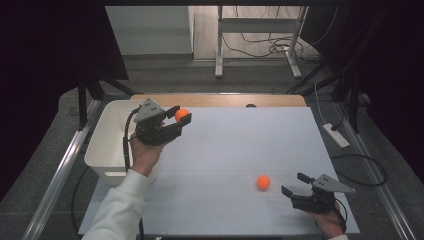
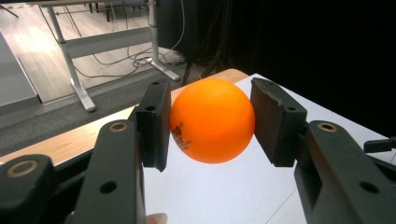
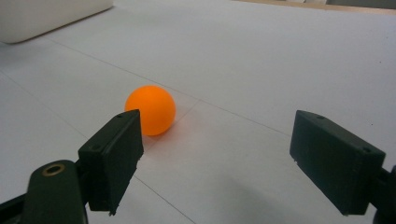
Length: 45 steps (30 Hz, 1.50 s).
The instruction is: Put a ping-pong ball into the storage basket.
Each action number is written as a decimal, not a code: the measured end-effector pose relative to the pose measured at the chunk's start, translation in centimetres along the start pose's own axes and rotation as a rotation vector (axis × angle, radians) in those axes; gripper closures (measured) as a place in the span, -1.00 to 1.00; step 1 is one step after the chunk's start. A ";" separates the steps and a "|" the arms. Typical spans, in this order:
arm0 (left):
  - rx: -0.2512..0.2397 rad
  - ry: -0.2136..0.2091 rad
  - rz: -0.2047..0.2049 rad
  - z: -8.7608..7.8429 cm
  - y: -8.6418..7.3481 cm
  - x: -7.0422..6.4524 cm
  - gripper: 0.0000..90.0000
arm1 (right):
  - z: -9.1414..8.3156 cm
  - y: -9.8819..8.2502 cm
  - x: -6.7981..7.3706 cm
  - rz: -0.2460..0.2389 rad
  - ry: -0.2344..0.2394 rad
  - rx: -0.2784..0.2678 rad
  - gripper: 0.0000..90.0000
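Note:
An orange ball [image 1: 181, 114] is clamped in my left gripper [image 1: 178, 116], raised above the white table's left side beside the bin. In the left gripper view both black pads [image 2: 156, 122] press the ball's [image 2: 212, 120] sides. A second orange ball [image 1: 263, 182] lies on the white table [image 1: 240, 150] toward the front right. My right gripper [image 1: 295, 184] sits low just right of it, jaws wide apart and holding nothing. In the right gripper view that ball [image 3: 150, 109] rests just beyond the left pad [image 3: 114, 154].
A white plastic bin [image 1: 107, 142] stands at the table's left edge, just behind my left hand. A wooden strip [image 1: 220, 100] runs along the far edge. Beyond it are desk legs and cables [image 1: 265, 45] on the floor. A power strip [image 1: 336, 135] lies right of the table.

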<state>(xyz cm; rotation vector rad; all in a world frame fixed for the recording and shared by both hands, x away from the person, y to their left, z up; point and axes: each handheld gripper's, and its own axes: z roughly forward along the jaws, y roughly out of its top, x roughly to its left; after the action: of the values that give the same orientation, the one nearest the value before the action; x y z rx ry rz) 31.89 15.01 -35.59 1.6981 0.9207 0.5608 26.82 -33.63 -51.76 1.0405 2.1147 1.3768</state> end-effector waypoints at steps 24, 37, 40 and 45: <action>0.006 0.073 -0.036 -1.4 -0.1 2.4 0.12 | 0.0 0.0 0.0 0.002 -0.006 -0.006 -0.62; 0.020 0.110 -0.043 -1.7 -0.3 3.6 0.12 | 0.0 0.0 0.0 0.002 -0.006 -0.004 -0.62; 0.021 0.120 -0.050 -1.8 -0.3 3.9 0.12 | 0.0 0.0 0.0 0.001 -0.005 -0.005 -0.62; 0.016 0.148 -0.074 -2.1 -0.6 4.9 0.12 | 0.0 0.0 -0.1 -0.001 -0.008 -0.004 -0.62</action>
<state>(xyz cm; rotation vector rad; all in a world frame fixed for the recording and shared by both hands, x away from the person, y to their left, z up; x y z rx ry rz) 33.02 20.30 -35.86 1.6466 1.0920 0.6369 26.82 -33.71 -51.76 1.0423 2.1054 1.3733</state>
